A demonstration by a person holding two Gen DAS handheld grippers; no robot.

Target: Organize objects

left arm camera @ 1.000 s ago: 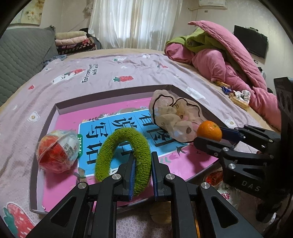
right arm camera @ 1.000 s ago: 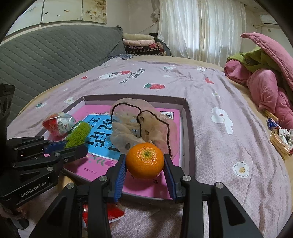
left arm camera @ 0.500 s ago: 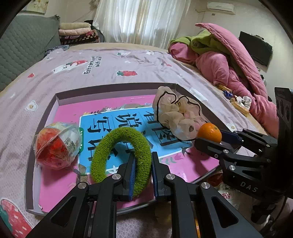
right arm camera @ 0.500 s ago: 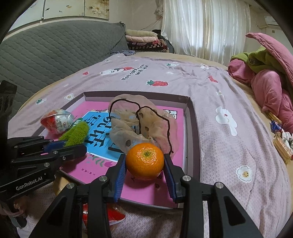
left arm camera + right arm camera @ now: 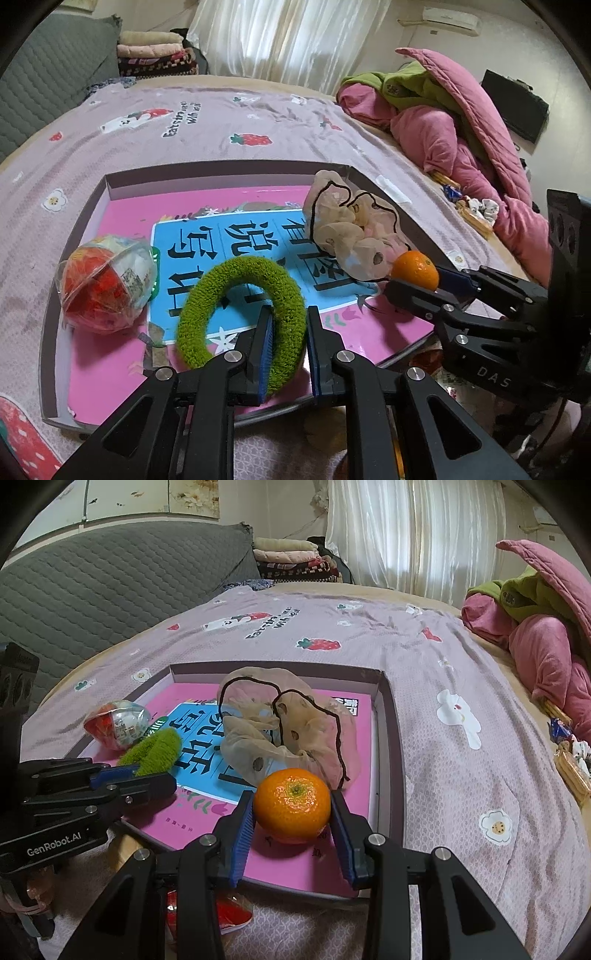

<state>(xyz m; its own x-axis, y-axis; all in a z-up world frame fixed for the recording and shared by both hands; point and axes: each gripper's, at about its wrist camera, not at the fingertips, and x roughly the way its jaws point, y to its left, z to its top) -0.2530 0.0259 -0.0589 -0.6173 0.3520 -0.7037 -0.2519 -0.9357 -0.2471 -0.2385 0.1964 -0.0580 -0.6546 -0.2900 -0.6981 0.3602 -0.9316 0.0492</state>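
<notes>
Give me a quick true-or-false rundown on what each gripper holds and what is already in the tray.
1. The left gripper is shut on the green scrunchie. True.
2. The right gripper is open with nothing in it. False: its fingers clamp the orange.
3. The beige scrunchie lies inside the tray. True.
4. The wrapped red ball is out on the bedsheet, beyond the tray. False: it sits inside the tray at its left side, seen from the left wrist.
5. The orange is held over the tray's near right corner. True.
</notes>
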